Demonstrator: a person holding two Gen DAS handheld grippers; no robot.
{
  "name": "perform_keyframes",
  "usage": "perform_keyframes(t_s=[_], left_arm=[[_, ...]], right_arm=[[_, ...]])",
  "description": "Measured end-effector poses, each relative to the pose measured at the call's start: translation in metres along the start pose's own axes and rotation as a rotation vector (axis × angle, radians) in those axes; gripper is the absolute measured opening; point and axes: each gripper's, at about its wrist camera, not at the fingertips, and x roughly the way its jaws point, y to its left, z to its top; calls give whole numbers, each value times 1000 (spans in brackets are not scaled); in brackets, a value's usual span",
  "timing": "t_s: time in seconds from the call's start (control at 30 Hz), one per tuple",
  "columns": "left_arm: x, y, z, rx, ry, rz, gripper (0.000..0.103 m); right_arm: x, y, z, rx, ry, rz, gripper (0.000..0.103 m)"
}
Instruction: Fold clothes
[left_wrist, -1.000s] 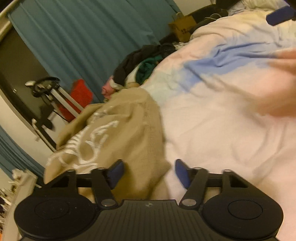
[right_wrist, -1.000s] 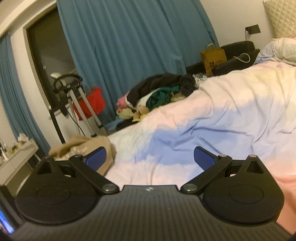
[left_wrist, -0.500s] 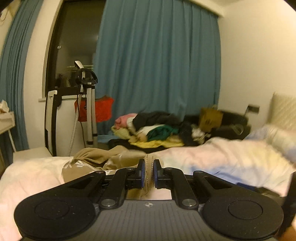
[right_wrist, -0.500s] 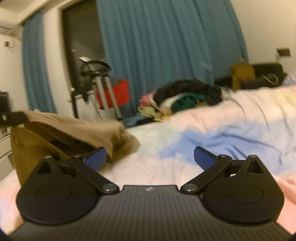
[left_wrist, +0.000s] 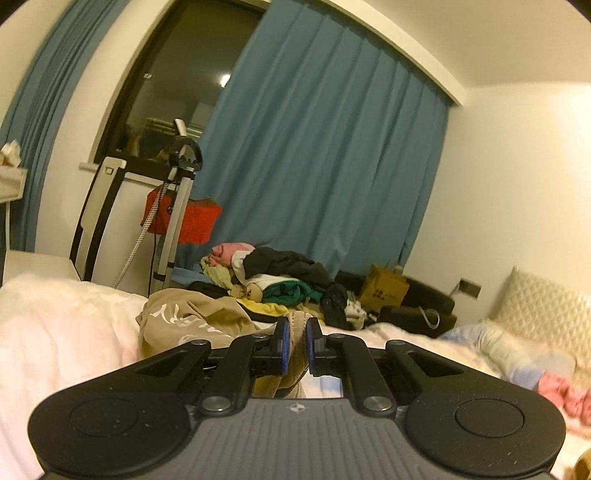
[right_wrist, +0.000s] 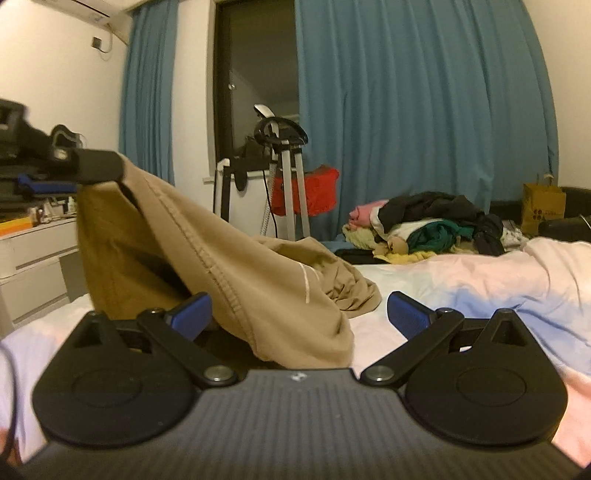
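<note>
Garment (right_wrist: 236, 266) hangs unfolded from my left gripper (left_wrist: 294, 345), fingers pinching its hem; right gripper (right_wrist: 297, 314) spread empty; pile (right_wrist: 424, 229) waits.

Pale pastel bed (right_wrist: 480, 280) under a tan garment (right_wrist: 295, 288) (partly lifted).

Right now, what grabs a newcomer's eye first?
The tan garment, pinched by the left gripper and pulled up off the pastel bed in a tent. The right gripper is open beside it. Behind, a pile of unfolded clothes before blue curtains.
</note>
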Motion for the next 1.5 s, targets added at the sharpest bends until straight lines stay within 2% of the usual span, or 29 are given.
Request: perform_keyframes(t_s=[0.2, 0.43, 0.6, 0.73, 0.83, 0.93, 1.07, 1.17, 1.37, 1.5], left_arm=[[-5, 27, 3, -72, 12, 21, 10], [-10, 28, -2, -75, 40, 65, 10], [-4, 16, -9, -27, 41, 73, 10], [16, 9, -18, -26, 91, 71, 10], [28, 3, -22, -31, 113, 65, 10], [35, -4, -23, -20, 103, 55, 10], [35, -6, -25, -22, 86, 44, 10], [32, -5, -23, -51, 73, 41, 10], [27, 0, -20, -83, 68, 25, 10], [24, -1, -18, -74, 52, 7, 10]], right_arm=[[23, 25, 2, 67, 49, 16, 103], [33, 50, -3, 67, 38, 46, 103], [39, 16, -6, 171, -9, -30, 103], [43, -21, -20, 278, -4, -109, 103], [54, -36, -30, 279, 23, -142, 103], [71, -45, -37, 264, 73, -184, 103], [88, -51, -45, 267, 150, -192, 103], [90, -57, -47, 296, 171, -217, 103], [70, -76, -39, 334, 64, -315, 103], [52, -77, -23, 303, -11, -389, 103]])
